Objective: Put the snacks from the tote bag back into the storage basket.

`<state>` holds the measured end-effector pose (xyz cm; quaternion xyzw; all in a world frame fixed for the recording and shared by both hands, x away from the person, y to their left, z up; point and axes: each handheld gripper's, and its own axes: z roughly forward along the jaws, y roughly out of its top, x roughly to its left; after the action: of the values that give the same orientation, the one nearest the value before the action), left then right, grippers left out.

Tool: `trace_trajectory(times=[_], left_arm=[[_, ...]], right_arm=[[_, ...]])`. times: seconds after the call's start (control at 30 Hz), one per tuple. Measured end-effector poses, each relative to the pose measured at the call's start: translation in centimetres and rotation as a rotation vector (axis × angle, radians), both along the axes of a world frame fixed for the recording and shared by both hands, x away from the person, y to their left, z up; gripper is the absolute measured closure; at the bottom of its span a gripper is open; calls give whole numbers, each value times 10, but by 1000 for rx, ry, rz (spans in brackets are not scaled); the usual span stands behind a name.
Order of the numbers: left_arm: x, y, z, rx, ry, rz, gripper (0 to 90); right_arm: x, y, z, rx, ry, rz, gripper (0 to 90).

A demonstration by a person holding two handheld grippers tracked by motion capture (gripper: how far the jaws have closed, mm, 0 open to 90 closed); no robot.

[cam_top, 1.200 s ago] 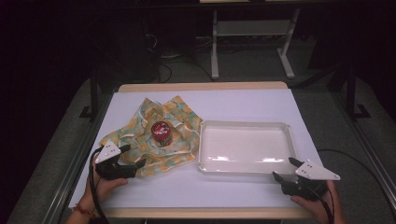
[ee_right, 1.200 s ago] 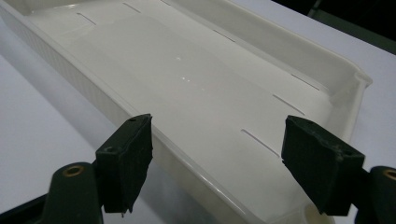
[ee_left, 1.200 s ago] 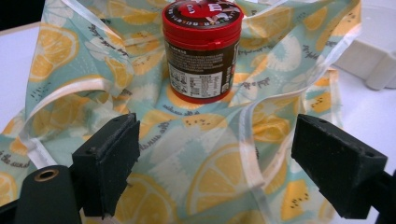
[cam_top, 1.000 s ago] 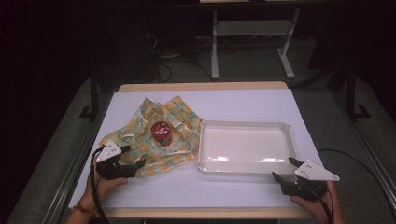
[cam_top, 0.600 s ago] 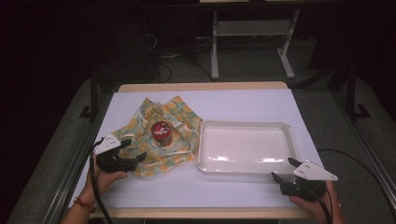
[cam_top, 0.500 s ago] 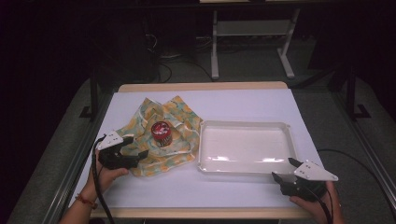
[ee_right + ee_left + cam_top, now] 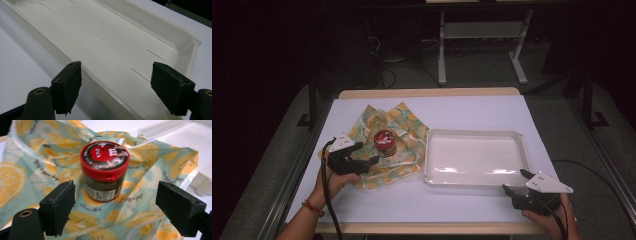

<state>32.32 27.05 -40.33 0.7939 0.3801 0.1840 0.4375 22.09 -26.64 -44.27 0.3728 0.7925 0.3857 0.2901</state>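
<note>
The small jar (image 7: 385, 143) with the red lid and dark brown printed label is standing upright on the crumpled teal cloth (image 7: 409, 125) printed with yellow lemon slices, which is lying on the white table surface (image 7: 472, 107) toward 9 o'clock from the table's centre. In the left gripper view, the jar (image 7: 105, 171) is sitting ahead of the jaws, roughly centred in the gap, with the cloth (image 7: 37, 152) spreading beneath and behind it.

The left gripper (image 7: 357, 159) is hovering over the near edge of the cloth, at 8 o'clock from the jar and just beside it. Its jaws are standing spread wide and are gripping nothing; neither pad is touching the jar.

The shallow rectangular white plastic tray (image 7: 429, 150) is lying at 3 o'clock from the jar, with its left rim just beside the cloth's edge. Its interior is holding nothing.

The right gripper (image 7: 518, 184) is resting at 5 o'clock from the tray, near its front right corner. In the right gripper view, its jaws are also standing spread apart and unloaded, straddling the tray's near rim (image 7: 45, 42) without clamping it.
</note>
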Motion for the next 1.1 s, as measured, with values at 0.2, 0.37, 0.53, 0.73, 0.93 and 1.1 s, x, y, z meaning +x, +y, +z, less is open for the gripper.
trace_trajectory(times=[0.2,0.37,0.53,0.73,0.93,1.1], left_arm=[[7,-7,3,10,-13,7,153],[15,-9,2,11,-11,8,152],[22,-12,2,13,-8,7,152],[24,-14,8,35,-18,-2,152],[33,-15,12,56,-16,6,152],[37,-16,8,61,9,4,152]], right_arm=[[0,0,-1,3,4,1,242],[0,0,-1,3,5,4,242],[1,0,-1,-1,5,8,243],[1,0,-2,-3,8,10,243],[1,1,-2,-7,11,13,243],[1,0,-3,-4,13,10,244]])
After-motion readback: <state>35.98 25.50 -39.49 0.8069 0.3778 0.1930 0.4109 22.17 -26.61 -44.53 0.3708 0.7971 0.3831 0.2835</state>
